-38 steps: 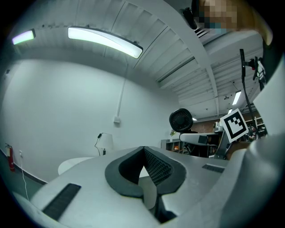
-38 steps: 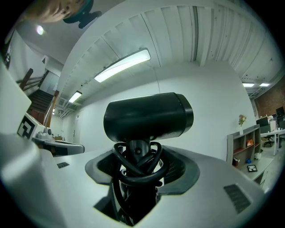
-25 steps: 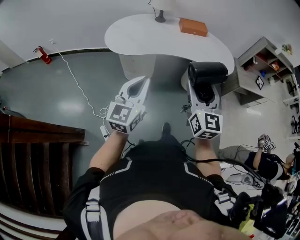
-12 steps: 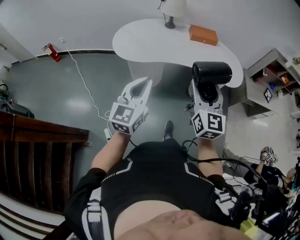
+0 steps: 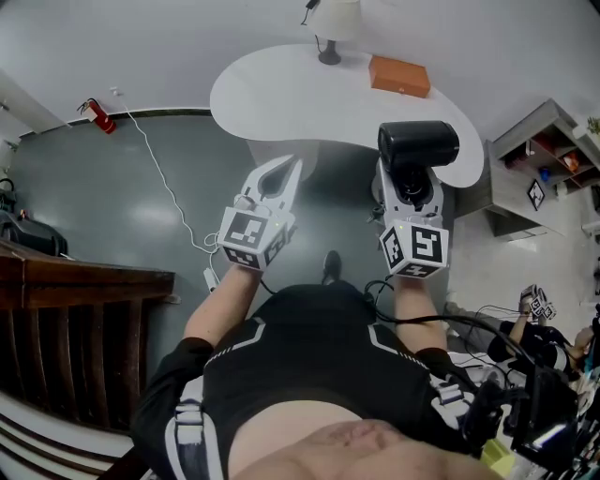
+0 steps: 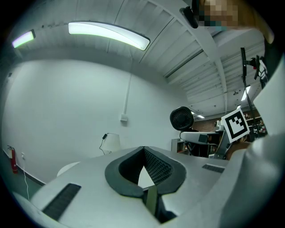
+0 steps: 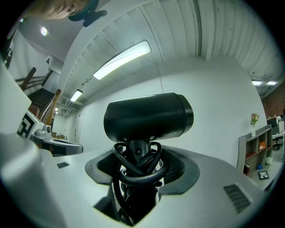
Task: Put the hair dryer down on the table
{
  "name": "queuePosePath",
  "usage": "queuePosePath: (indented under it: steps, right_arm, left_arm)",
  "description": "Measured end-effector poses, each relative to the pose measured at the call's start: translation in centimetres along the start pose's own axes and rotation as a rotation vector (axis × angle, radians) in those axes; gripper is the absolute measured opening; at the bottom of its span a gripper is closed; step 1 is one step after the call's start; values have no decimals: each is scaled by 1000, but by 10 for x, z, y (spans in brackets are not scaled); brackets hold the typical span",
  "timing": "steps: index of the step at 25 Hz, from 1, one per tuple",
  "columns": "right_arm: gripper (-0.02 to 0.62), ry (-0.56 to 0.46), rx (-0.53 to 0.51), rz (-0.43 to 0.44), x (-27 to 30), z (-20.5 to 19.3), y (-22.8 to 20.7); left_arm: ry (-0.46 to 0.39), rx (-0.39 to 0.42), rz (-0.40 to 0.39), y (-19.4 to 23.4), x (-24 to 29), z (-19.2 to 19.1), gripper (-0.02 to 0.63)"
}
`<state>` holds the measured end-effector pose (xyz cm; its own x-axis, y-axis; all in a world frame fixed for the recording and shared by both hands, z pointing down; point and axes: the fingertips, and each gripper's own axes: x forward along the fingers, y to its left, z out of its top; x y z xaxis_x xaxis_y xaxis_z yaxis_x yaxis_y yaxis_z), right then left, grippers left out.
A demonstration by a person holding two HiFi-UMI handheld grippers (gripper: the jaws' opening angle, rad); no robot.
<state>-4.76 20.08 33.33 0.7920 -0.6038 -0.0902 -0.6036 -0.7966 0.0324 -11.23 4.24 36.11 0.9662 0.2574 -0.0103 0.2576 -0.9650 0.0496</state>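
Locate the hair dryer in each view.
Head view: hair dryer, upper right.
Left gripper view: dryer right of centre, round grille towards the camera.
Right gripper view: dryer at centre, above the jaws.
Shared landmark: shelf, in the head and right gripper views.

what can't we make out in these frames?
- hair dryer handle: right gripper view, the coiled cord and the right claw cover most of it.
- table near right edge: head view, behind the hair dryer.
- lamp: head view, top edge cuts off its shade.
- shelf contents: head view, too small.
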Motion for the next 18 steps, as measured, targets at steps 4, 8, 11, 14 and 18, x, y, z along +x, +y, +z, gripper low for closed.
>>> queuePosePath:
  steps: [4, 8, 11, 14, 18]
  right_arm:
    - [275, 5, 2, -8, 19, -5, -22]
    - [275, 5, 6, -7, 33, -9, -35]
    - [275, 7, 6, 5, 42, -9, -43]
    - [275, 2, 6, 19, 55, -6, -55]
    - [275, 1, 7, 35, 70, -7, -72]
  left_arm:
    - [8, 0, -4, 3, 29, -2, 31]
    - [12, 4, -1, 7, 48, -3, 31]
    - [14, 6, 7, 8, 61, -1, 31]
    - [15, 11, 13, 9, 79, 2, 31]
    - [23, 8, 24, 10, 104, 2, 31]
